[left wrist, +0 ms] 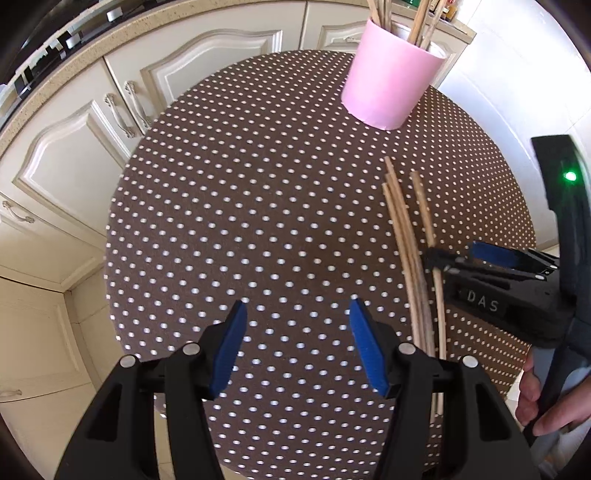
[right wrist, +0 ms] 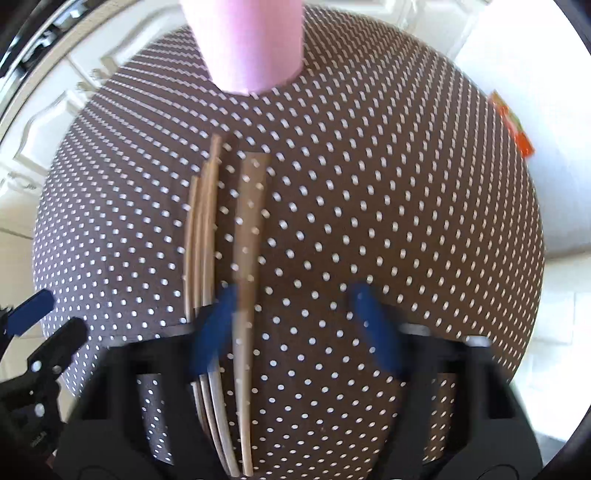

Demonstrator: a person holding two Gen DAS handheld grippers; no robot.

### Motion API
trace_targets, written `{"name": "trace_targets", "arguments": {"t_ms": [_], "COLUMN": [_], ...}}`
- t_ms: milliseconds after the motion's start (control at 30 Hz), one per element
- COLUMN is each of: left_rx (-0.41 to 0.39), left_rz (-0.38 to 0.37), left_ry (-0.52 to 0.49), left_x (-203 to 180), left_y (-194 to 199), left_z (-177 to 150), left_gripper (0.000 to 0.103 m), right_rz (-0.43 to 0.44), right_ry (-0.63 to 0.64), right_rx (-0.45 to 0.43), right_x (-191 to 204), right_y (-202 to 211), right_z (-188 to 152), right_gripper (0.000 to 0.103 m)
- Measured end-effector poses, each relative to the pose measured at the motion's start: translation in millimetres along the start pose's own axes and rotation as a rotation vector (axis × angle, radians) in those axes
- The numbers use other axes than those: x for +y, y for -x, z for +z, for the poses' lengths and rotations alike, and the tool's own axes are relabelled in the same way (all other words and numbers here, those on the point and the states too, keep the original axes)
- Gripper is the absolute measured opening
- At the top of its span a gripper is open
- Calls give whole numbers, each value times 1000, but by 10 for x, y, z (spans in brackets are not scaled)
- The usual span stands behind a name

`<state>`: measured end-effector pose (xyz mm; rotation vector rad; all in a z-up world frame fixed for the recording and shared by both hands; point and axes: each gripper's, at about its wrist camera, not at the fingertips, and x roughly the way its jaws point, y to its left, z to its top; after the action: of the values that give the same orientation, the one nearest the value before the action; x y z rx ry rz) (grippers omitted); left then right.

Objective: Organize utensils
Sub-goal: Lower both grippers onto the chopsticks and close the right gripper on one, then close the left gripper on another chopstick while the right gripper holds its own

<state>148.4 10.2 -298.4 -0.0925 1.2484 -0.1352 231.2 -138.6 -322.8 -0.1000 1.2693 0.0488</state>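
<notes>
Cream kitchen cabinets [left wrist: 74, 122] curve around the far side of our round worktop [left wrist: 258, 206], which is covered in a brown cloth with white dots. At about one o'clock on it, in the left wrist view, stands a pink cup [left wrist: 391, 74] with several wooden sticks [left wrist: 421, 22] already upright inside. Four loose chopsticks [left wrist: 410, 251] lie on the cloth at about three o'clock, running roughly from the near edge toward the cup: three bunched together and one just beside them on the right. Our left gripper [left wrist: 297, 347] hangs over the near middle of the worktop with its jaws released, blue pads well apart and only dotted cloth between them. Our right gripper [right wrist: 295, 325] comes in low from the right side, our hand [left wrist: 543, 398] on its handle, with jaws spread wide. In the right wrist view, which is blurred, the single chopstick [right wrist: 247, 258] runs between the blue pads close against the left one, while the bunch of three [right wrist: 201, 236] lies outside that pad. We cannot tell whether either pad touches the wood. The cup sits at twelve o'clock in that view, straight beyond the sticks' far ends.
</notes>
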Motion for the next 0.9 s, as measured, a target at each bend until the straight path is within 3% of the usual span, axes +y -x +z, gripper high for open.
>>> {"name": "trace_targets", "arguments": {"t_ms": [33,133,267,400,633,767,900], "left_rx": [4,29,65,86,118,120,119], "left_rz": [-6,-38,-76,-71,3,32,80], "left_ry": [1,0,4,-5,-18,-27,-13], "left_x": [-25,-130,-293,-479,-692,-867,-994], "left_y": [-9,-68,-153,-249,-463,-545,-619], "left_z": [6,48,118,184,287,339,456], "left_gripper": [57,57,57,57,58,59,67], "right_rz": [3,39,178,271,326,364,384], "right_ry": [13,-14,-98,-140,-139,-161,-168], "right_rx": [-3,-20,-25,-15,-18,-19,-16], "right_x": [12,-71,-325,-454,-606,-885,-1004], "right_y": [3,-6,-70,-152,-212,-134,11], "right_z": [14,30,55,122,204,101,-154], "right_gripper": [23,13,6,5,5,5,5]}}
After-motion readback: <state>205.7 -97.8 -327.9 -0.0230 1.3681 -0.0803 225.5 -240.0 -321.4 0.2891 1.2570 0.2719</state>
